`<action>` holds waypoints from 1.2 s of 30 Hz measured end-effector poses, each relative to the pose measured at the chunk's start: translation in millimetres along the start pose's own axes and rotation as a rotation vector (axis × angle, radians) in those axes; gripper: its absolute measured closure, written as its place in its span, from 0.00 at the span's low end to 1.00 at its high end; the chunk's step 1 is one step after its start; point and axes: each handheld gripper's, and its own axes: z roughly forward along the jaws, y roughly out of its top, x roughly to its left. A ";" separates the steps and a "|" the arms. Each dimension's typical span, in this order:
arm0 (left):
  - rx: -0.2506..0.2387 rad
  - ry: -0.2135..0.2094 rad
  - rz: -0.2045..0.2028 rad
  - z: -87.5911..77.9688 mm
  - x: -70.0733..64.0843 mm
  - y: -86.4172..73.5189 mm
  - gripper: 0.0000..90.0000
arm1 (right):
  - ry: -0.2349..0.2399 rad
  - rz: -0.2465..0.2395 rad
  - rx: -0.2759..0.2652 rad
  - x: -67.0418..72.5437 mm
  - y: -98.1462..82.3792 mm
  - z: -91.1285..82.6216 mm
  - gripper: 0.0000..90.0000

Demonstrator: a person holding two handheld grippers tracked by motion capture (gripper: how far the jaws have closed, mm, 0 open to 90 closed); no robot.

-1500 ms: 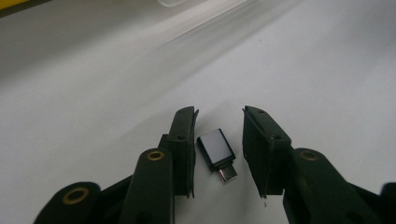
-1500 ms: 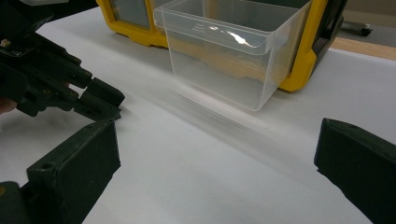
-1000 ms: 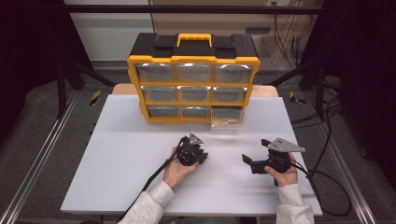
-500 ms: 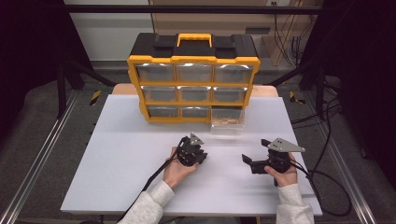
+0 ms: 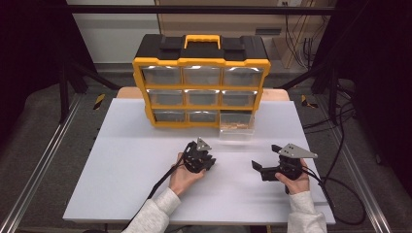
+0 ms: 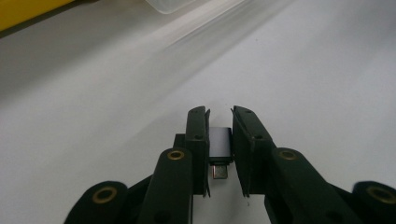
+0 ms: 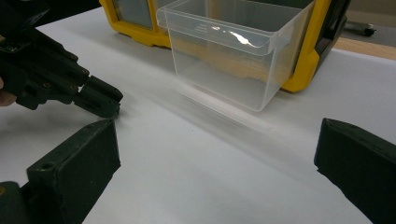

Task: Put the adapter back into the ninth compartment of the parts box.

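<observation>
organizer (image 5: 201, 63) at table's (image 5: 121, 184) back | drawer (image 5: 236, 130) pulled out before its lower right | adapter (image 6: 219, 142) on table, left of drawer

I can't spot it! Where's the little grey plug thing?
The small grey adapter sits between the left hand-held gripper's jaws on the white table, near the pulled-out clear drawer.

Yellow-black organizer (image 5: 201, 63), clear drawer (image 7: 233, 51), white table (image 5: 121, 174).

The white table (image 5: 121, 165) was seen from above and in front in the high view. It was viewed from close above its surface in the left gripper view. The clear drawer (image 7: 233, 51) and yellow cabinet (image 5: 201, 80) were shared by the high and right gripper views.
</observation>
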 end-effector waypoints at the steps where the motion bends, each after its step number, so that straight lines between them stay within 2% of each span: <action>1: -0.002 -0.002 0.000 -1.0 0.2 0.3 0.85 | 0.001 0.001 0.001 0.2 0.0 -0.1 0.01; 17: -0.039 -0.016 0.014 -21.6 1.7 5.9 0.85 | 0.004 -0.001 0.006 0.6 -0.6 0.8 0.01; 36: -0.073 -0.033 0.045 -38.6 -4.5 20.9 0.85 | 0.004 0.000 0.003 0.6 -0.5 0.3 0.01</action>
